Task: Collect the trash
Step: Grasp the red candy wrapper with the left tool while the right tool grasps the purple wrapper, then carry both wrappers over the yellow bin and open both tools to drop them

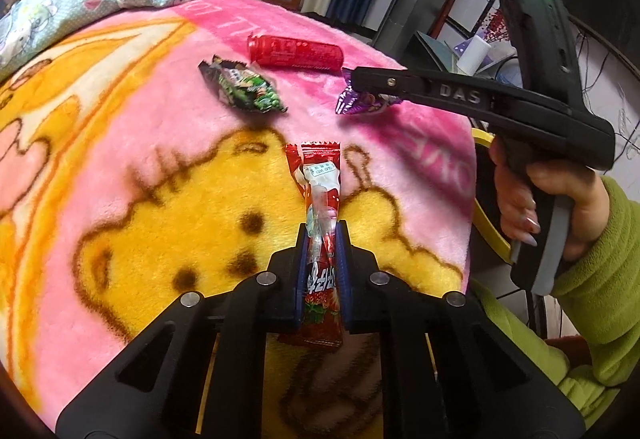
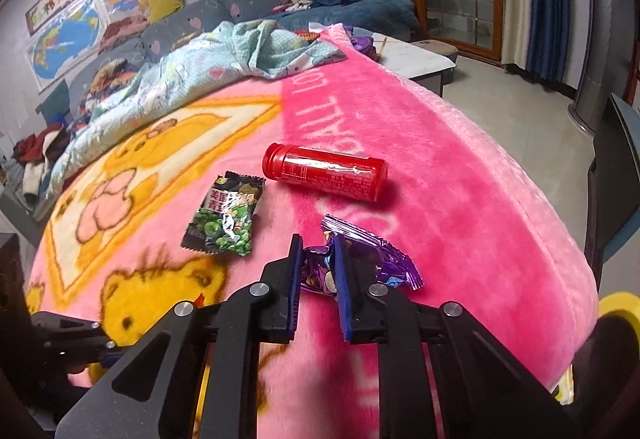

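Slippage worries me: my left gripper (image 1: 322,235) clenches the thin red candy wrapper (image 1: 320,207), my right gripper (image 2: 316,251) the crinkled purple foil wrapper (image 2: 360,259) near the pink fleece blanket (image 2: 460,179)'s right edge; either may slide free.

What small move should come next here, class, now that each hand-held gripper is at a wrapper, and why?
Probably lift both off the blanket. The left hand-held gripper is shut on the red wrapper, and the right hand-held gripper pinches the purple wrapper, so both pieces look secured. The green snack packet and red bottle lie loose for later.
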Action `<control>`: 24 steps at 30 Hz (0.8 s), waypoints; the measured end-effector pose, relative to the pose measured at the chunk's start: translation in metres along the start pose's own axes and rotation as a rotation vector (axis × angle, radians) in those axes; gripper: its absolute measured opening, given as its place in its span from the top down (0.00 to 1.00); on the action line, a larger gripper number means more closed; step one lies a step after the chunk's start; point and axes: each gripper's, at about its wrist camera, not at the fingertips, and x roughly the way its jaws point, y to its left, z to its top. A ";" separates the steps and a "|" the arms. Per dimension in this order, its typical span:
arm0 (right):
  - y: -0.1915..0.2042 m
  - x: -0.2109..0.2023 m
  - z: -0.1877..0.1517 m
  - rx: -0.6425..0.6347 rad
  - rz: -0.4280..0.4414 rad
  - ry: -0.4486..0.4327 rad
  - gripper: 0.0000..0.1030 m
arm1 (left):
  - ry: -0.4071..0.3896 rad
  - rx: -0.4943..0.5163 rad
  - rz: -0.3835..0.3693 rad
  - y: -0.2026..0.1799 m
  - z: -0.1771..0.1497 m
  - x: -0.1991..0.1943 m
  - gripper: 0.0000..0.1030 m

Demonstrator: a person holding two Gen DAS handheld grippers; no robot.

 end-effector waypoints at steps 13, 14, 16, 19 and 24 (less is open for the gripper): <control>-0.027 -0.065 -0.009 0.060 -0.031 -0.095 0.86 | -0.047 0.061 -0.022 -0.033 0.013 -0.005 0.92; -0.029 -0.069 -0.010 0.063 -0.039 -0.101 0.86 | -0.051 0.066 -0.026 -0.037 0.015 -0.005 0.92; -0.035 -0.078 -0.011 0.073 -0.048 -0.112 0.86 | -0.061 0.078 -0.033 -0.044 0.018 -0.006 0.92; -0.043 -0.090 -0.013 0.078 -0.067 -0.124 0.86 | -0.077 0.098 -0.047 -0.056 0.023 -0.008 0.92; -0.060 -0.109 -0.020 0.108 -0.096 -0.143 0.86 | -0.097 0.134 -0.066 -0.076 0.032 -0.010 0.92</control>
